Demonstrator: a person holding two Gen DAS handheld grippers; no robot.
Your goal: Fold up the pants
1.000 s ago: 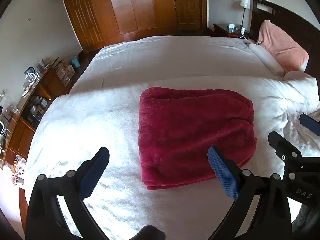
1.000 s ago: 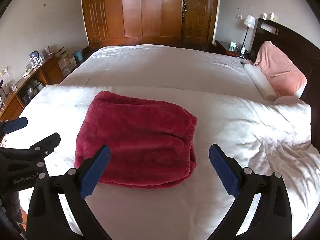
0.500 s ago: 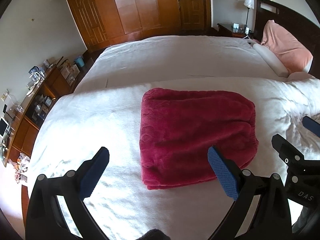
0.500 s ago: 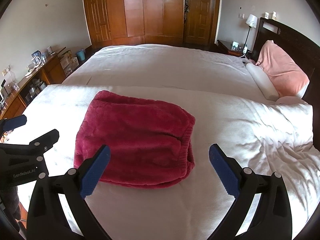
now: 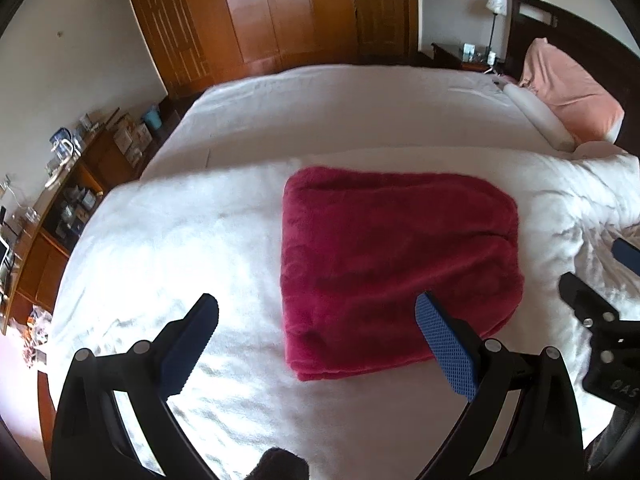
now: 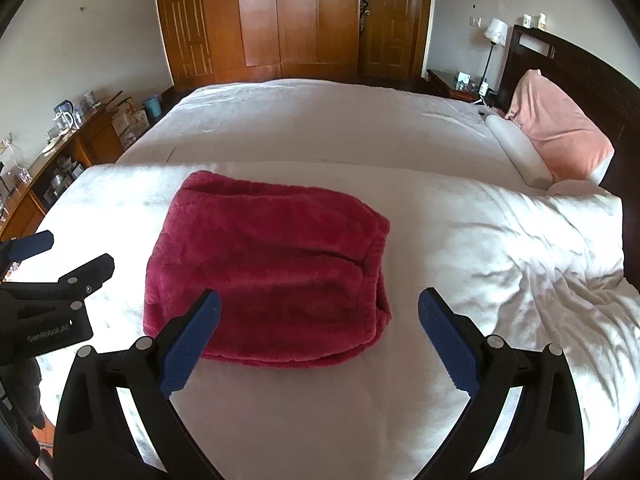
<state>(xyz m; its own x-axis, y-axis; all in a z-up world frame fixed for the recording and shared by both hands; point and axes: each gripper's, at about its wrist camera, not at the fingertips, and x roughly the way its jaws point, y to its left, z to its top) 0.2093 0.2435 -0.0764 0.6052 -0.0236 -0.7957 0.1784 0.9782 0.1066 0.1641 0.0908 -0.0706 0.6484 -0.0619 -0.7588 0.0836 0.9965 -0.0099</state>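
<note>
1. The left gripper [image 5: 316, 332] is held above the near edge of the bed, jaws spread wide, nothing between its blue pads [image 5: 446, 346].
2. The right gripper [image 6: 320, 332] is in the same condition beside it: jaws wide apart, empty, clear of the fabric.
3. The red fleece pants [image 6: 272, 264] lie folded into a thick, roughly square bundle on the white duvet [image 6: 500, 248], near the bed's near edge and toward its foot end. The elastic waistband side faces the headboard end.
4. The duvet is rumpled toward the headboard corner.
5. A pink pillow [image 6: 560, 136] leans on the dark headboard [image 6: 580, 68].
6. Farther off: a bedside lamp [image 6: 494, 36], a wooden wardrobe [image 6: 280, 16], a cluttered sideboard [image 5: 60, 208].
</note>
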